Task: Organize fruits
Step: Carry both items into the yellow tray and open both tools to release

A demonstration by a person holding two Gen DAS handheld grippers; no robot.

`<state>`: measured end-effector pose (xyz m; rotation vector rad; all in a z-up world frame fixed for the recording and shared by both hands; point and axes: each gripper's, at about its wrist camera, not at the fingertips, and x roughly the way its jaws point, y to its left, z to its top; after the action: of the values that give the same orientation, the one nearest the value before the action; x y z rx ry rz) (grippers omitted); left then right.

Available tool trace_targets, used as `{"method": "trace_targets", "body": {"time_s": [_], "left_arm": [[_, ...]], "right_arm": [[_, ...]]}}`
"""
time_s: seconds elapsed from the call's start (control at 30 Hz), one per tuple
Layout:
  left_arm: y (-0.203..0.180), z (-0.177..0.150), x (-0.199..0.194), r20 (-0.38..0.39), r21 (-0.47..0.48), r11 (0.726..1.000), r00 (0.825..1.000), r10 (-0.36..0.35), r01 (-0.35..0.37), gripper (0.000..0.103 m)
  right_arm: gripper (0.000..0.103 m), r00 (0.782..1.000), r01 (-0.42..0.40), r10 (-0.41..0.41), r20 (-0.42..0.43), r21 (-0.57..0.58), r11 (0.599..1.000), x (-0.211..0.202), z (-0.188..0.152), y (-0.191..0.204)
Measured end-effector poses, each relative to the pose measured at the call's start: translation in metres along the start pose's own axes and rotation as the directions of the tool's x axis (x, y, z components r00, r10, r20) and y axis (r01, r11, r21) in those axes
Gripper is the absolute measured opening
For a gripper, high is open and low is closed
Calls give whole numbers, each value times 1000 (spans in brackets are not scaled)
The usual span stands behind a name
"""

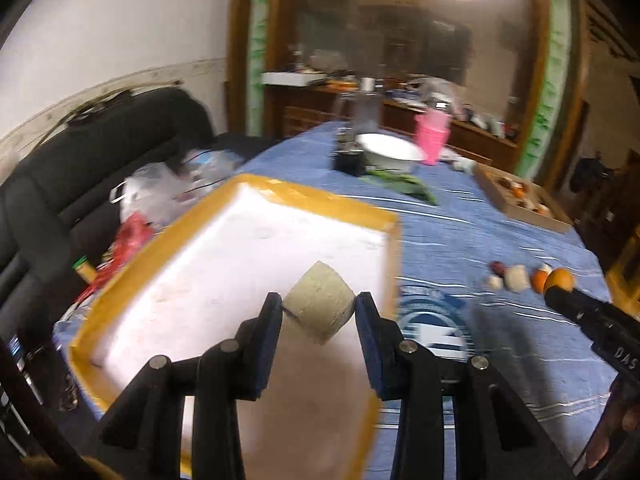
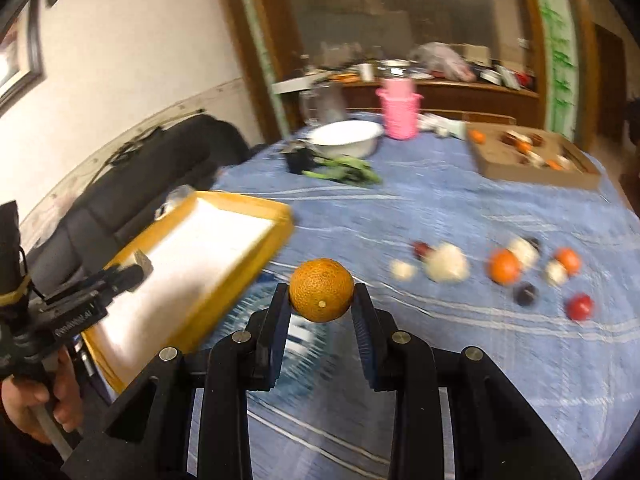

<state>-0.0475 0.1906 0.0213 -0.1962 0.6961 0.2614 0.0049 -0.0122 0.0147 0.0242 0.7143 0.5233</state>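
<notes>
Orange, pebbled rind: the round orange fruit (image 2: 321,295) sits pinched between the pads of my right gripper (image 2: 321,308), held off the blue striped tablecloth (image 2: 460,208). Grip is across the widest part, stem scar facing me. Judged firm, moderately heavy, rind grippy; unlikely to slip, would bruise if squeezed hard.

Left gripper (image 1: 319,310) pinches a pale greenish blocky fruit piece (image 1: 319,306) on two opposite flat faces, over the white foam tray with yellow-taped rim (image 1: 236,196). Looks light and stiff; surface matte, possibly crumbly at corners, so flat faces are the right hold.

Loose fruits (image 2: 504,266) remain scattered on the cloth to the right: orange, white, dark and red ones, blurred. A brown cardboard box (image 2: 532,166) farther off holds more pieces. White bowl (image 2: 346,138) and pink basket (image 2: 400,114) stand beyond.
</notes>
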Motion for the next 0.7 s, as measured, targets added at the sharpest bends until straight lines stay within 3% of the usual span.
{"method": "trace_targets", "body": {"time_s": [0.27,0.7], "left_arm": [[44,-5,21,-51,-57,993,994,100,-102,40],[67,-23,43,-143,-86,979,974,174,-187,40]], "right_arm": [[29,992,-115,111,-53,-89,989,72,24,70],[29,961,-165,123,-247,-159,973,153,17,119]]}}
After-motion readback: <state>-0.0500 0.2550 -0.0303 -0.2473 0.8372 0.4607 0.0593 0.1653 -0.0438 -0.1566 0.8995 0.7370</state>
